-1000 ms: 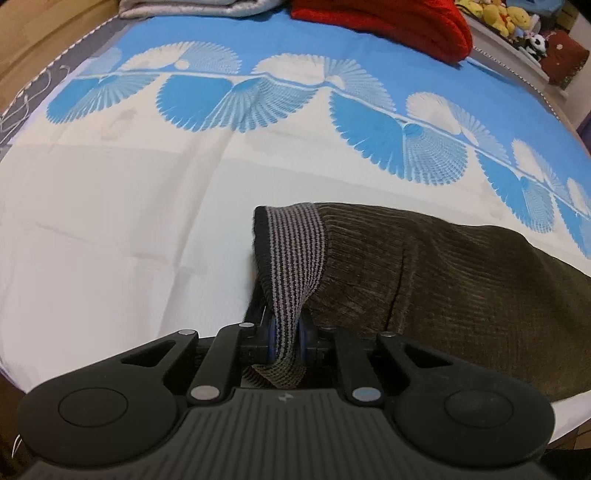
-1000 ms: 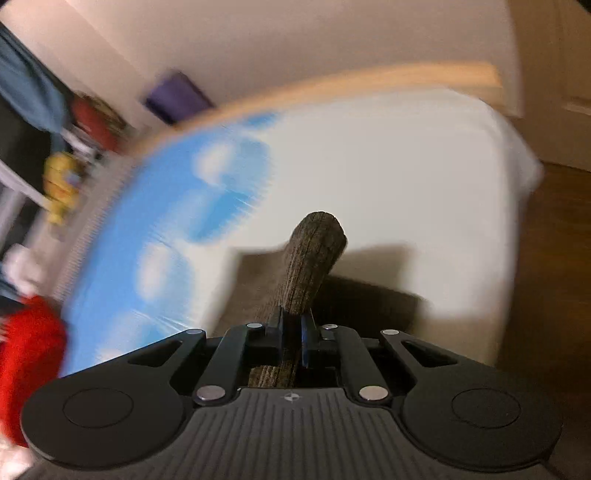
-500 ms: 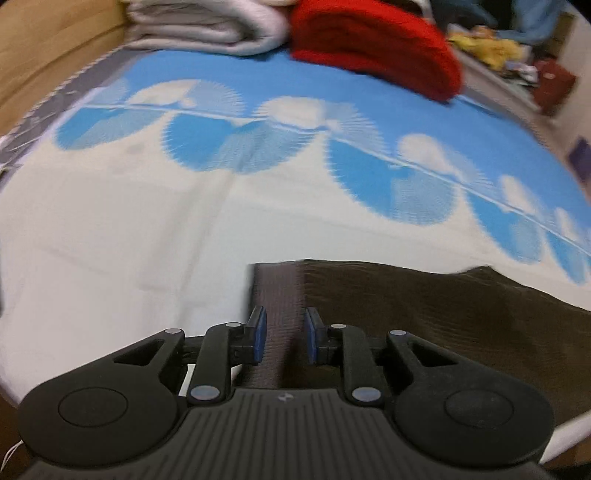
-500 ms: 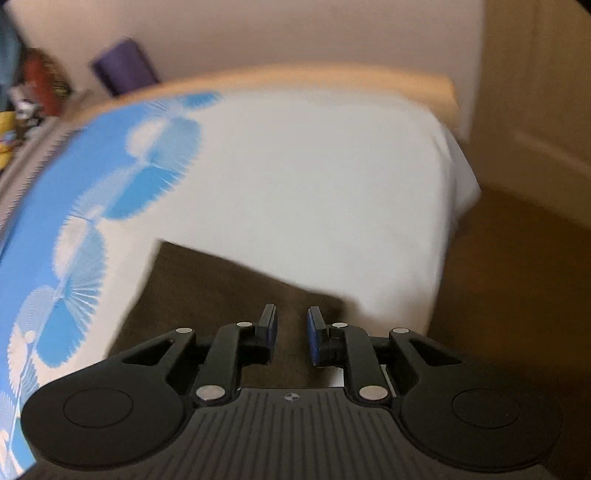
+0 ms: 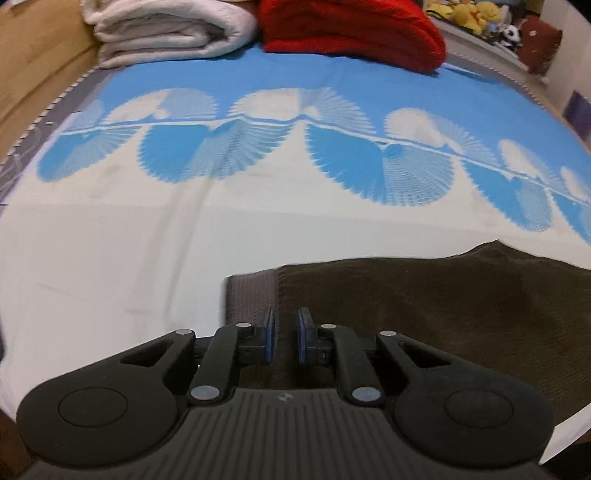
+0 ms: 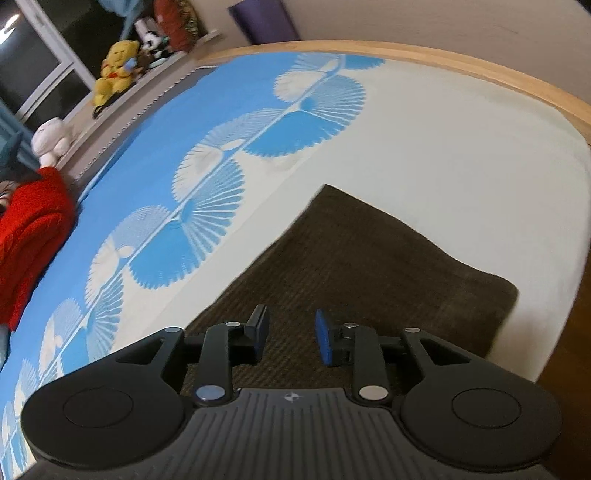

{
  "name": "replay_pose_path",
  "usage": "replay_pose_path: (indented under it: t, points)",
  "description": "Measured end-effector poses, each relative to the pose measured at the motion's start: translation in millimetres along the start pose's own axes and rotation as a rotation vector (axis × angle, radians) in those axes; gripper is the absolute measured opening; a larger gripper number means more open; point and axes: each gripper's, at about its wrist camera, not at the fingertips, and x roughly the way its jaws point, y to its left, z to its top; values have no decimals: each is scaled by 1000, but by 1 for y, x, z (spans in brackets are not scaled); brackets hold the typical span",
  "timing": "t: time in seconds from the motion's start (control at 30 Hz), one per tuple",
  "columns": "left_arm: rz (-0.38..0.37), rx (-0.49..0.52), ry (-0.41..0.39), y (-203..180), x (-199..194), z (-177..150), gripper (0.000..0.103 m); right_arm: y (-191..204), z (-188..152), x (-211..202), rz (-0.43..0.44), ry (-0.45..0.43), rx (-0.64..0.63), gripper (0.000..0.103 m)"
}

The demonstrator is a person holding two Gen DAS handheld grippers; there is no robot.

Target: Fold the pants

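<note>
**Supervisor:** Report from the near side outward. How do the jaws stand?

**Operator:** I have the left gripper (image 5: 284,334) over the waist end of the pants (image 5: 424,314). Its jaws show a narrow gap with nothing pinched between them, and they are closing; the cloth lies under them, not in them. On my right gripper (image 6: 288,338) the jaws stand wider apart and are opening, also bare, with only corduroy beneath.

**Supervisor:** And the garment itself?

**Operator:** The pants lie flat on the bed (image 5: 147,258), near its front edge. The ribbed waistband (image 5: 251,295) is just ahead of my left jaws. In the right wrist view the brown cloth (image 6: 369,266) ends in a squared edge close to the bed's corner, with the wooden bed frame (image 6: 480,77) beyond it.

**Supervisor:** Which step is this?

**Operator:** In my judgement, one fold is laid and released. The next fold calls for fresh grips on an end, both layers taken together, then carried across evenly.

**Supervisor:** Anything beyond?

**Operator:** Well apart at the far end: a folded white blanket (image 5: 170,33) and a red blanket (image 5: 351,29). Neither obstructs the work.
</note>
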Motion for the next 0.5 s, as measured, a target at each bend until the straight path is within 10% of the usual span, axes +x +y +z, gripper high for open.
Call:
replay_pose_path:
  t: [0.2, 0.5]
  points:
    - [111, 115, 208, -18, 59, -4, 14, 17, -4, 3, 9, 15, -68, 30]
    - [-40, -3, 56, -3, 19, 5, 22, 21, -5, 4, 12, 22, -74, 30]
